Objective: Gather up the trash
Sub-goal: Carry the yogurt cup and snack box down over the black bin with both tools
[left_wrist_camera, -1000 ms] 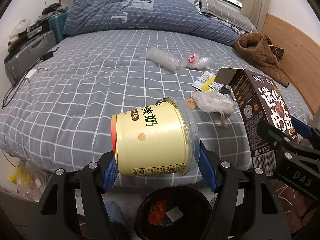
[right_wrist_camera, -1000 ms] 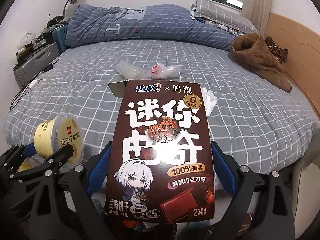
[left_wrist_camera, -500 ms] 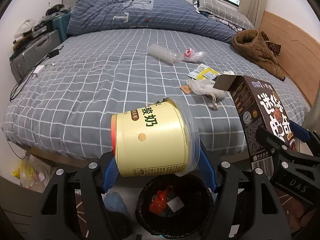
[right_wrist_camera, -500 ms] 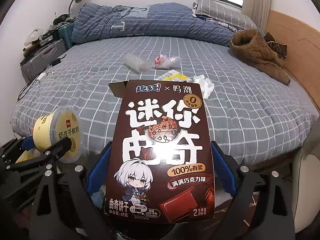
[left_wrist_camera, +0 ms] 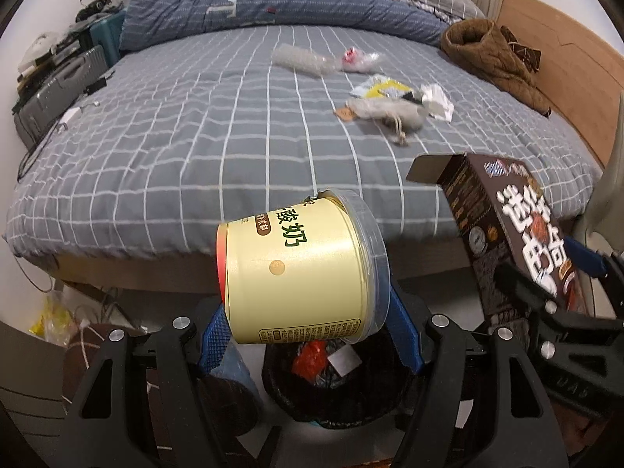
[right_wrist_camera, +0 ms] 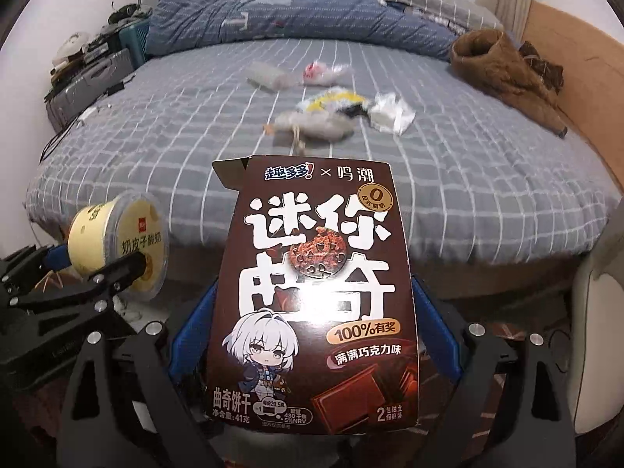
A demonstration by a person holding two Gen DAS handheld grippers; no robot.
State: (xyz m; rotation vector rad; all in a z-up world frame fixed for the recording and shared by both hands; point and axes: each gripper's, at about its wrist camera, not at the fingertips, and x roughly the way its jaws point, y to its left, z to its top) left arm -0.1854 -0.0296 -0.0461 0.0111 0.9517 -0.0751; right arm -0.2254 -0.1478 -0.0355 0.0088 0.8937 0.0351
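Our left gripper (left_wrist_camera: 308,335) is clenched on the yogurt cup (left_wrist_camera: 300,273), which lies on its side between the blue pads (left_wrist_camera: 213,341), lid end to the right. Directly below it we see the bin (left_wrist_camera: 331,390), dark inside, with a red scrap and a white slip among what it holds. The cup hangs above the bin's rim, not touching it.

Our right gripper (right_wrist_camera: 312,355) grasps the cookie box (right_wrist_camera: 316,296) upright by its two side edges, its top flap open (the printed front faces the camera). From the left view the box (left_wrist_camera: 511,241) tilts just beside the cup, to the right of the bin.

Behind both lies the bed (left_wrist_camera: 195,148) with its grey checked cover. More trash rests on it, well apart from us: a clear wrapper (left_wrist_camera: 300,60), a yellow packet (left_wrist_camera: 384,89), a crumpled tissue (left_wrist_camera: 438,101) and a small drawstring pouch (left_wrist_camera: 384,113). A brown jacket (left_wrist_camera: 491,54) lies near the headboard side.
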